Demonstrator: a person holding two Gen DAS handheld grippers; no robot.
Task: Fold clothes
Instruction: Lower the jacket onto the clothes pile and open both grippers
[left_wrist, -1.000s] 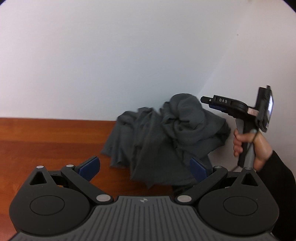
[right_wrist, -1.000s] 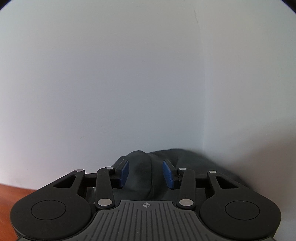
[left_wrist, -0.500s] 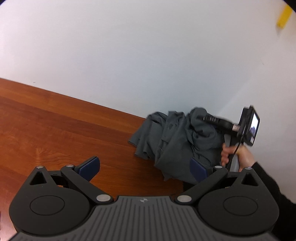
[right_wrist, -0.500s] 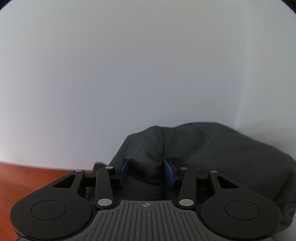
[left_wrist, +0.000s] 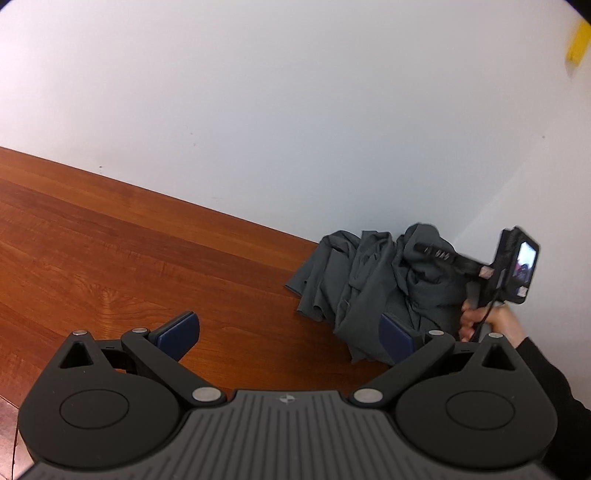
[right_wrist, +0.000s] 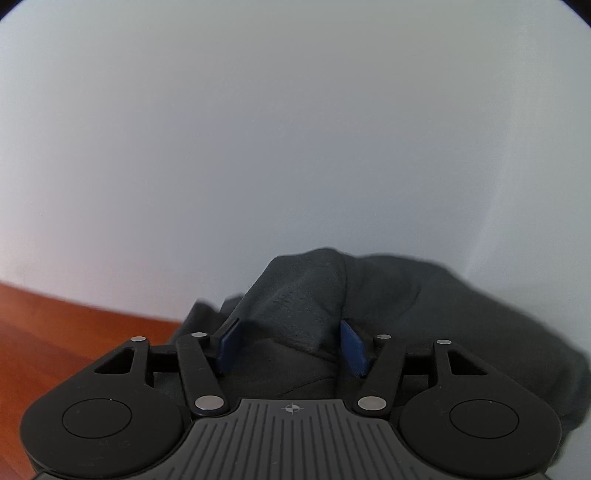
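White walls meet in a corner behind a reddish-brown wooden table, whose grain runs along the back edge. A small yellow patch sits high on the right-hand wall in the left wrist view.

Pushed into that corner lies a dark grey garment, crumpled in a heap with no clear front or long axis; its loose folds spill toward the near edge of the table, and one raised ridge of cloth stands up toward the wall.

The left gripper hangs over bare wood with its jaws spread wide and nothing between them; its right blue pad overlaps the near edge of the heap in the picture, though contact cannot be judged.

The right gripper is low over the heap, held by a hand in a dark sleeve. Its jaws are opening, with the raised ridge of cloth between the blue pads. The pads stand just beside the fabric on either side and do not appear to press it.
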